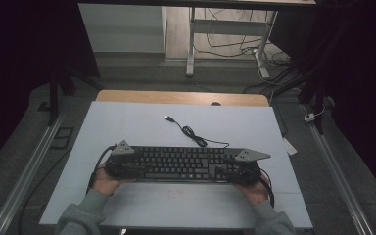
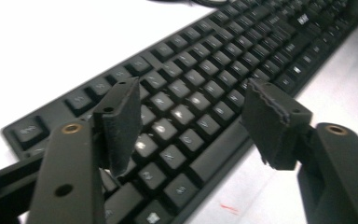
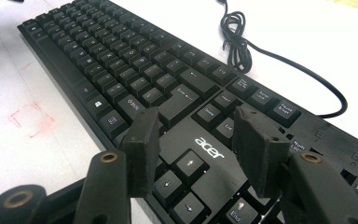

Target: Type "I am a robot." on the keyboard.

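white table (image 1: 127,122), dim room. both grippers, left gripper (image 2: 191,126) and right gripper (image 3: 196,149), hover open over the keyboard (image 1: 181,164), gripping nothing. uneven end pressure could tilt it or snag its cable (image 1: 196,137).

A: What are the things resting on?

B: A table (image 1: 127,96) with a wooden top; a white sheet (image 1: 127,127) covers most of it, and a strip of bare wood shows along the far edge.

A: And on the sheet?

B: A black keyboard (image 1: 181,164) lies flat across the near half, its long side running left to right. Its cable (image 1: 196,137) leaves the back edge near the right end, lies bundled in a small loop behind the keys, and ends in a plug (image 1: 168,118) farther back. A faint red mark (image 1: 175,194) sits on the sheet just in front of the keyboard.
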Available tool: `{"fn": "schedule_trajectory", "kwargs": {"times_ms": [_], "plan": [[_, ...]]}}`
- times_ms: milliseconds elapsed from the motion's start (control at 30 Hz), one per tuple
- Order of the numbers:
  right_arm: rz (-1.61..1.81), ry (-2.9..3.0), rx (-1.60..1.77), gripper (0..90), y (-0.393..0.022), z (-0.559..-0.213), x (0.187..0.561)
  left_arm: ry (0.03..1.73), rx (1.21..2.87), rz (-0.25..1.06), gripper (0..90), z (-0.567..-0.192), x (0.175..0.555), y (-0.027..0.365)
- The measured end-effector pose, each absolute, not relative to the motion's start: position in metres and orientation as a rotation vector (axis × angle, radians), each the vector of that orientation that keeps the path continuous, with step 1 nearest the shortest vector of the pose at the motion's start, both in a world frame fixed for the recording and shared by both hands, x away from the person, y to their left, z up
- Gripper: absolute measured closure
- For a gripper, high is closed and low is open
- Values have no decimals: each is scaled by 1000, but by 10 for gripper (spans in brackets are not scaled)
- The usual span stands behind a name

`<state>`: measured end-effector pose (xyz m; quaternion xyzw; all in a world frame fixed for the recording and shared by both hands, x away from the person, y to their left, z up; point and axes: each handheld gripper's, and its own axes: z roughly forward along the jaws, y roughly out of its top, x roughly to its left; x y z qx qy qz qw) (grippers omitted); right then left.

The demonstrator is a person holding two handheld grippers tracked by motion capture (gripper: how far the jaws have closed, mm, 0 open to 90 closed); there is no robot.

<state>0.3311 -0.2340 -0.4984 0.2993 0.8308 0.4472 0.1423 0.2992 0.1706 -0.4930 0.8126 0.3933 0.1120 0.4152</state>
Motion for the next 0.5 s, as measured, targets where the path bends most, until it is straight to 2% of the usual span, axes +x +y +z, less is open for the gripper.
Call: {"fn": "schedule_trajectory", "kwargs": {"times_ms": [267,500], "plan": [[1297,2397,866,513,-233,-500,332,930,2078,259,506,-493,296,158],[1288,2395,861,512,-234,-498,331,906,2078,242,741,-493,294,156]]}}
